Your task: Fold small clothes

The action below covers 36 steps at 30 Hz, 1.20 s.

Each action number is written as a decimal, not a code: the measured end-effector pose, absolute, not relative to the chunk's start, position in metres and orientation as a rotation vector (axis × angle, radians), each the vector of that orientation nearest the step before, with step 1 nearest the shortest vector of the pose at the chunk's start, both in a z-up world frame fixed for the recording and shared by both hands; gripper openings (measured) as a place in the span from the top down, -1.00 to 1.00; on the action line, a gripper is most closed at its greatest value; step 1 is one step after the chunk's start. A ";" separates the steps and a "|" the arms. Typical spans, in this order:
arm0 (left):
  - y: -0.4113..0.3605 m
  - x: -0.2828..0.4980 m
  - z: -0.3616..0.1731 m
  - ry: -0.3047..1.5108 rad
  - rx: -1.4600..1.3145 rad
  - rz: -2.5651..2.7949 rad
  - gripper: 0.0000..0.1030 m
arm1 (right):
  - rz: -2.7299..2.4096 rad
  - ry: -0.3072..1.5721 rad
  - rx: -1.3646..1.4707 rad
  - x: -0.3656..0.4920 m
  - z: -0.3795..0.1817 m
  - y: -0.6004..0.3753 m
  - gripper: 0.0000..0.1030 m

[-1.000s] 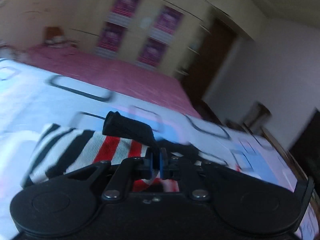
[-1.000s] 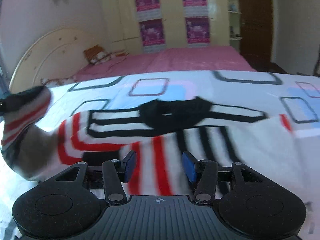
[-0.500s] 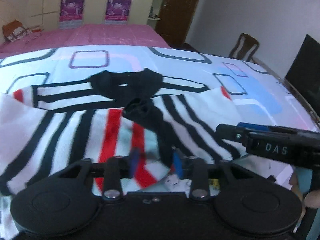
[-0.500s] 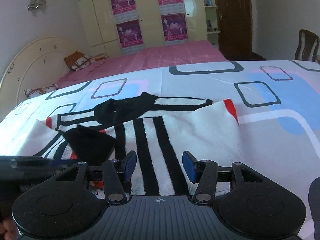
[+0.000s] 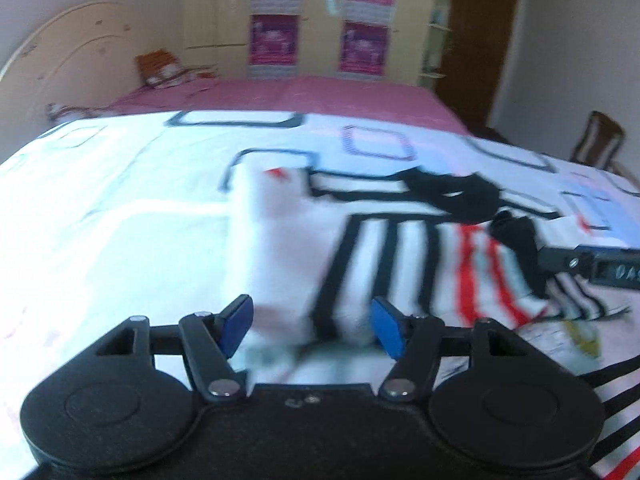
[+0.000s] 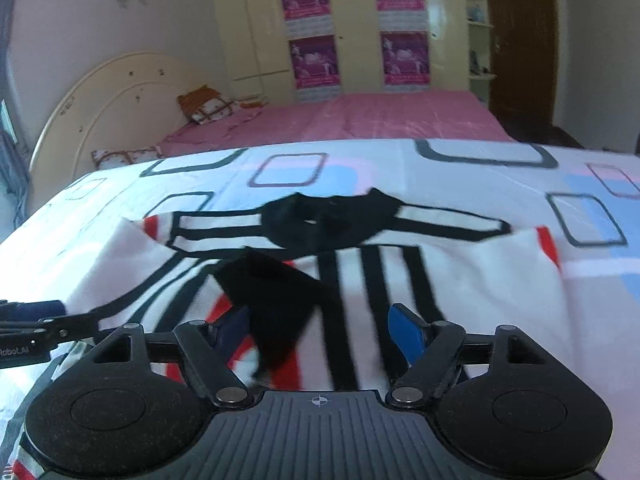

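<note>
A small white shirt with black and red stripes [image 5: 384, 252] [image 6: 460, 280] lies on the patterned bedsheet, its black collar [image 6: 328, 220] at the far side. A sleeve with a black cuff [image 6: 276, 292] is folded over the body. My left gripper [image 5: 312, 326] is open and empty over the shirt's near left edge. My right gripper [image 6: 324, 328] is open and empty, just above the folded cuff. The right gripper's tip shows in the left wrist view [image 5: 588, 260]; the left gripper's tip shows in the right wrist view [image 6: 36, 320].
The white bedsheet with square patterns [image 5: 120, 200] [image 6: 580, 184] spreads all around the shirt. A pink bed [image 6: 360, 120] with a cushion [image 6: 204, 108] lies beyond. A wooden chair [image 5: 596, 140] stands at the right.
My left gripper let go of the sleeve, opened and swung left. The sleeve now lies folded over the shirt body. My right gripper stayed open and moved nearer the cuff.
</note>
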<state>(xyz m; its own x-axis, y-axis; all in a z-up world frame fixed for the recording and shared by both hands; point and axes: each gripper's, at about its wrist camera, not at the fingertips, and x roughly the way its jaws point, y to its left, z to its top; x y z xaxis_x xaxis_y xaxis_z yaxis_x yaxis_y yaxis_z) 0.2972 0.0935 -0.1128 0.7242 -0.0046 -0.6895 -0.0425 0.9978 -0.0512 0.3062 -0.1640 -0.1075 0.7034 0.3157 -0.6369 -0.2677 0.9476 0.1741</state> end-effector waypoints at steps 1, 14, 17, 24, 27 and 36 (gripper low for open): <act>0.097 0.296 -0.115 0.767 -0.064 0.039 -0.25 | 0.334 0.729 0.066 0.309 -0.109 -0.159 -0.47; 0.119 0.286 -0.140 0.808 -0.068 0.096 -0.25 | 0.291 0.745 -0.037 0.319 -0.129 -0.115 0.07; 0.119 0.292 -0.140 0.790 -0.082 0.099 -0.23 | 0.252 0.770 0.004 0.329 -0.133 -0.125 0.73; 0.109 0.306 -0.144 0.757 -0.027 0.098 0.47 | 0.222 0.703 0.029 0.332 -0.112 -0.152 0.88; 0.100 0.304 -0.145 0.744 0.007 0.083 0.50 | 0.178 0.689 0.043 0.335 -0.106 -0.179 0.88; 0.089 0.301 -0.150 0.755 0.091 0.051 0.56 | 0.135 0.830 0.169 0.337 -0.144 -0.223 0.87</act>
